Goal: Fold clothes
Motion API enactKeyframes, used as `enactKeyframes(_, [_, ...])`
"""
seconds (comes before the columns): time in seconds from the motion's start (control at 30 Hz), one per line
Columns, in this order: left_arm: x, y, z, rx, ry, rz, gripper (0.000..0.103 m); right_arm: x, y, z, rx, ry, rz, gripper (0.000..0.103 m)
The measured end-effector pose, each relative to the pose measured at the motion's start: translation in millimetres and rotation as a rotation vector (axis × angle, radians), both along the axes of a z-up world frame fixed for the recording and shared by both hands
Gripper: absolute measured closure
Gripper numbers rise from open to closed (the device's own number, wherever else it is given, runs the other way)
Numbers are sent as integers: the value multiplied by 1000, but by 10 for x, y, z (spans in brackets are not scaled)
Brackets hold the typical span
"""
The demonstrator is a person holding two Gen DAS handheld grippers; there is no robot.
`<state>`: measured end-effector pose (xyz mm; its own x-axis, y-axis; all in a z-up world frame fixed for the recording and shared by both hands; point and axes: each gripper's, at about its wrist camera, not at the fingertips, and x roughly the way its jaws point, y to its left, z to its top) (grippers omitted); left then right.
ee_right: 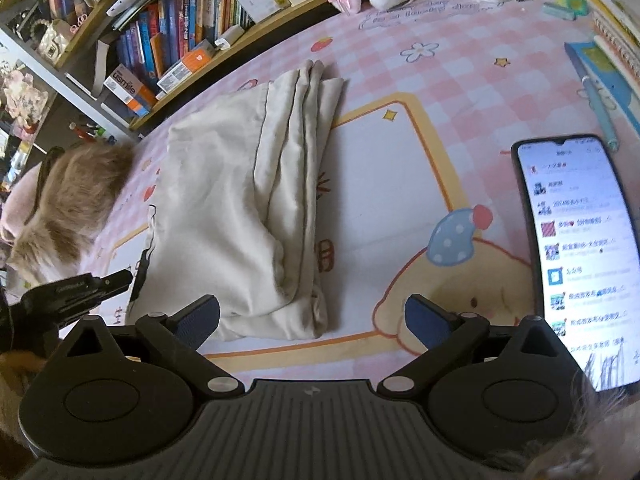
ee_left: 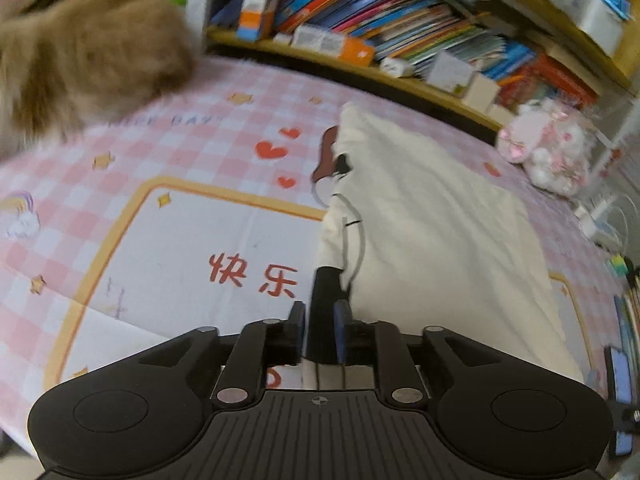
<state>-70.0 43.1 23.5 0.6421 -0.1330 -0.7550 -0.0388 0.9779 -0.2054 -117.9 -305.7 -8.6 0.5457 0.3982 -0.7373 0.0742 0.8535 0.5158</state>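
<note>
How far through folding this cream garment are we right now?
Partly done: the cream garment lies on the pink checked mat already folded lengthwise, layered edges stacked along one side. In hand: the left gripper is shut on its dark trim edge. The right gripper is open, holding nothing. Left: at least a crosswise fold, likely.

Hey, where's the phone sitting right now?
In the right wrist view the phone lies screen-up on the pink mat at the far right, just right of the open right gripper.
</note>
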Motion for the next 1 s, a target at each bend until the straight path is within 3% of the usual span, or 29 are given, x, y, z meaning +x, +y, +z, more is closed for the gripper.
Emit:
enactKeyframes(0.07, [-103, -97, 76, 39, -39, -28, 47, -15, 14, -23, 21, 11, 2, 3])
enactKeyframes(0.13, [-227, -241, 156, 103, -98, -73, 28, -15, 31, -47, 45, 24, 8, 5])
enactKeyframes(0.27, [-412, -511, 213, 242, -166, -196, 15, -5, 72, -78, 83, 42, 13, 21])
enactKeyframes(0.37, [-574, -678, 181, 370, -251, -233, 10, 26, 91, -101, 118, 61, 11, 41])
enactKeyframes(0.43, [-691, -758, 155, 421, -317, -282, 9, 63, 123, -110, 127, 66, 17, 44])
enactKeyframes(0.53, [-775, -841, 120, 435, -320, -363, 9, 128, 168, -128, 126, 68, 19, 57])
enactKeyframes(0.67, [-797, -924, 104, 425, -312, -404, 8, 217, 115, -199, 187, 111, -37, 89])
enactKeyframes(0.73, [-806, -976, 77, 437, -315, -417, 8, 239, 44, -218, 271, 128, -66, 90])
enactKeyframes(0.87, [-825, -1127, -46, 480, -299, -484, 8, 267, -6, 35, 386, 49, -38, 91])
enactKeyframes(1.0, [-812, -1261, -152, 526, -298, -545, 8, 370, 33, 245, 429, 8, -19, 91])
